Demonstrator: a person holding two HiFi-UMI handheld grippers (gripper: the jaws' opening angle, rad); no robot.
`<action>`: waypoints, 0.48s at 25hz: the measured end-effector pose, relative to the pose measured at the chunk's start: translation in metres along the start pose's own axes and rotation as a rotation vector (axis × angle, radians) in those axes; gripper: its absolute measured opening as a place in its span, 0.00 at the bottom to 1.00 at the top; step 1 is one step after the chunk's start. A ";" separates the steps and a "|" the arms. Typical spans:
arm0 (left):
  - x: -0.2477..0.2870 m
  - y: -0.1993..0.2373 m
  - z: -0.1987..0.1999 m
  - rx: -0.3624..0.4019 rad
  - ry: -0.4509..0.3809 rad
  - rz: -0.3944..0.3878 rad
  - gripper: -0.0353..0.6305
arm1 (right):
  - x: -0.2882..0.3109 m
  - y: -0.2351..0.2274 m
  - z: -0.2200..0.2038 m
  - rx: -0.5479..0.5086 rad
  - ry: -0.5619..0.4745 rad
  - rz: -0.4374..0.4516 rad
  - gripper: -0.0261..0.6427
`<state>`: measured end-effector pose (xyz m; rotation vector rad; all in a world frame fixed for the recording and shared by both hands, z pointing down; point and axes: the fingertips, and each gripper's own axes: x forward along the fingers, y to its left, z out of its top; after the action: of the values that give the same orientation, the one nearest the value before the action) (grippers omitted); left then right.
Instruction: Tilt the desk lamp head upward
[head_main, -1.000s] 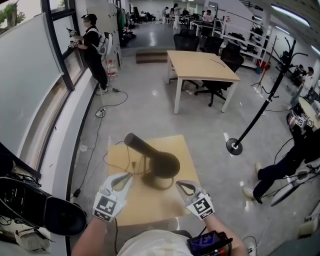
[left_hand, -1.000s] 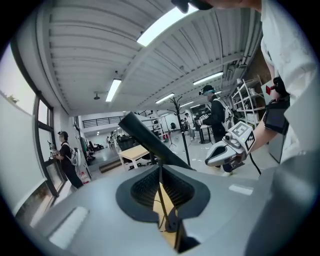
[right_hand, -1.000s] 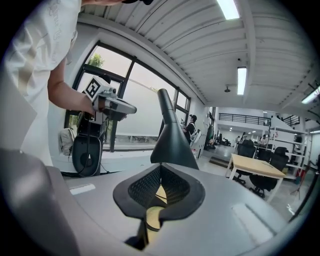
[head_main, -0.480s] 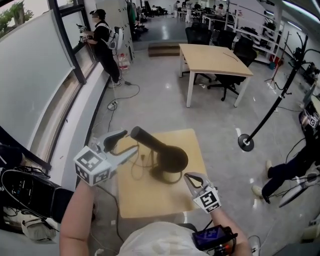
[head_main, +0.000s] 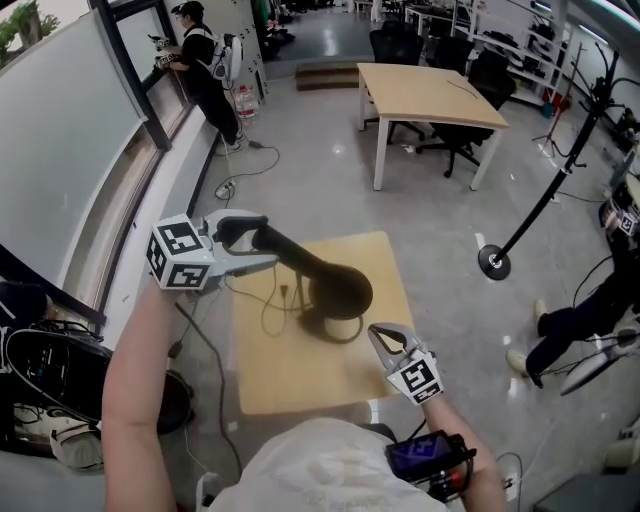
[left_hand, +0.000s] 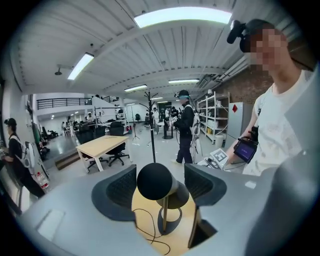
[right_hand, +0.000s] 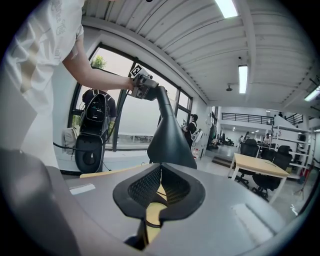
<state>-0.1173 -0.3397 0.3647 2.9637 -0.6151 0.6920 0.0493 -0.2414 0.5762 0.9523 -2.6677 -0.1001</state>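
Left forearm raised, my left gripper (head_main: 254, 244) just opened, jaws astride the lamp head (head_main: 335, 288) at its rear end; right gripper (head_main: 386, 341) clenched empty, low beside the lamp base (head_main: 338, 327).

Overhead and two opposing close views share the lamp (head_main: 340, 292).

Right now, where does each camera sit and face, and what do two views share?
Head view: on the head, looking down at the lamp on the table; shows left forearm, left gripper, right gripper.
Left gripper view: faces the person's torso; its jaws, just opening, flank the lamp's tip.
Right gripper view: faces the window; shut jaws, left forearm.
Shared: all show the lamp.
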 end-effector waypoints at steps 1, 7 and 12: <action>0.001 -0.001 0.000 0.008 0.006 -0.017 0.51 | 0.000 0.000 -0.001 0.004 0.001 0.000 0.06; 0.000 0.005 0.000 0.016 0.010 -0.088 0.39 | 0.000 -0.008 -0.005 -0.004 0.003 0.010 0.06; 0.002 0.002 -0.005 0.065 0.066 -0.137 0.39 | 0.002 -0.012 -0.008 -0.007 0.005 0.015 0.06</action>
<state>-0.1187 -0.3418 0.3695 2.9923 -0.3889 0.8076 0.0575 -0.2523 0.5821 0.9287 -2.6673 -0.1037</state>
